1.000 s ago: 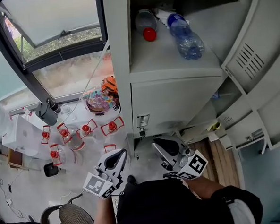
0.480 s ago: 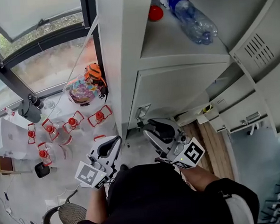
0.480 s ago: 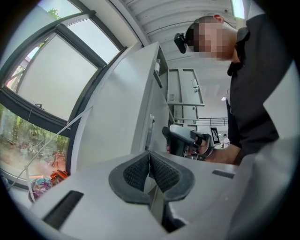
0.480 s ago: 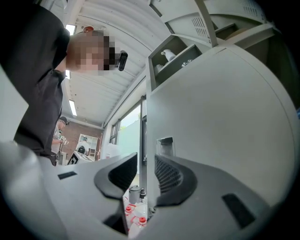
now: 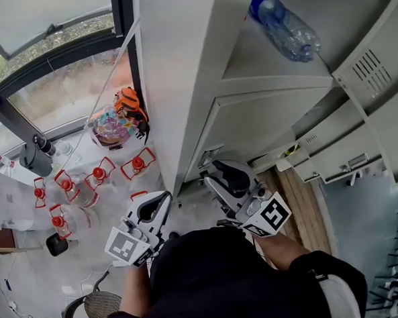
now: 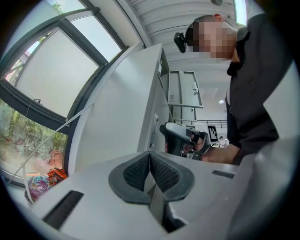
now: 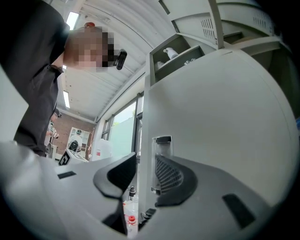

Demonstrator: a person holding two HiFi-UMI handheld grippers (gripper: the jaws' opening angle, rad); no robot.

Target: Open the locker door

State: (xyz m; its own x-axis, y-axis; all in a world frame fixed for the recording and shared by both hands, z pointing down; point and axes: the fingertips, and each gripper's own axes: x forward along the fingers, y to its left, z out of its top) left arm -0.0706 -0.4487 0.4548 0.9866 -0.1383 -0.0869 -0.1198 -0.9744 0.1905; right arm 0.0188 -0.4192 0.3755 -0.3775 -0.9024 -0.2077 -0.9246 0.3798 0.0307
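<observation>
Opening right gripper (image 7: 143,174) jaws wide astride grey metal locker door (image 7: 225,117) edge; risking slipping off on a shallow bite; holding left gripper (image 6: 150,158) jaws together, empty.

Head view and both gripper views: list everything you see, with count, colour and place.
locker: one, grey, centre
lower door: one, grey, shut
bottle: one, clear with blue cap, lying on upper shelf
red-capped bottles: several, clear, floor left of locker
bag: one, multicoloured, by the window
chair: one, dark, bottom left
left gripper: one, grey, jaws shut, empty
right gripper: one, grey, at the latch, jaws opening, lower door's edge between them
</observation>
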